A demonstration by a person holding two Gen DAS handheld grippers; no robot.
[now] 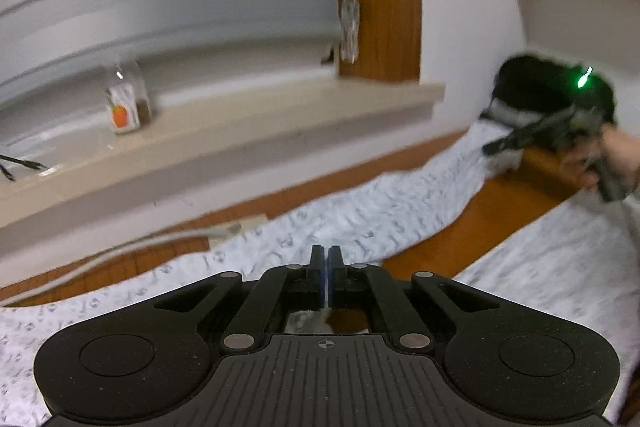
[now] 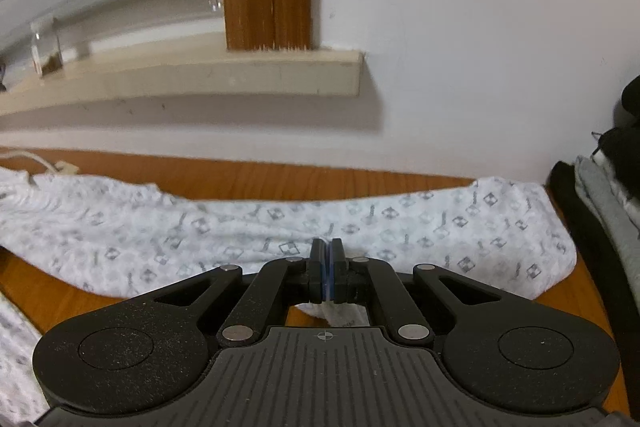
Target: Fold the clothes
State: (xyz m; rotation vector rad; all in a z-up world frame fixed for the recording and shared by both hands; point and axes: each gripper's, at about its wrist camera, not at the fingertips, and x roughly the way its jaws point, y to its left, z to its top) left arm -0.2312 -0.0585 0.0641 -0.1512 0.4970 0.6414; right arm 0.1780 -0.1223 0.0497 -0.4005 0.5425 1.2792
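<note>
A white garment with a grey pattern (image 1: 360, 215) (image 2: 248, 227) lies stretched along the wooden table (image 1: 492, 211) (image 2: 280, 175) below the wall. In its own view my left gripper (image 1: 326, 255) has its pads pressed together over the cloth, and a scrap of cloth shows just beneath them. My right gripper (image 2: 327, 247) is shut on a fold of the same garment, which hangs under its pads. The left wrist view also shows the right gripper (image 1: 492, 147) at the far right, held by a hand (image 1: 616, 155). The left view is blurred.
A stack of folded dark and grey clothes (image 2: 600, 195) (image 1: 552, 87) stands at the right end of the table. A windowsill (image 1: 240, 131) (image 2: 200, 75) carries a small jar (image 1: 128, 99) (image 2: 46, 47). A white cable (image 1: 120, 251) (image 2: 40, 163) lies at the table's far left.
</note>
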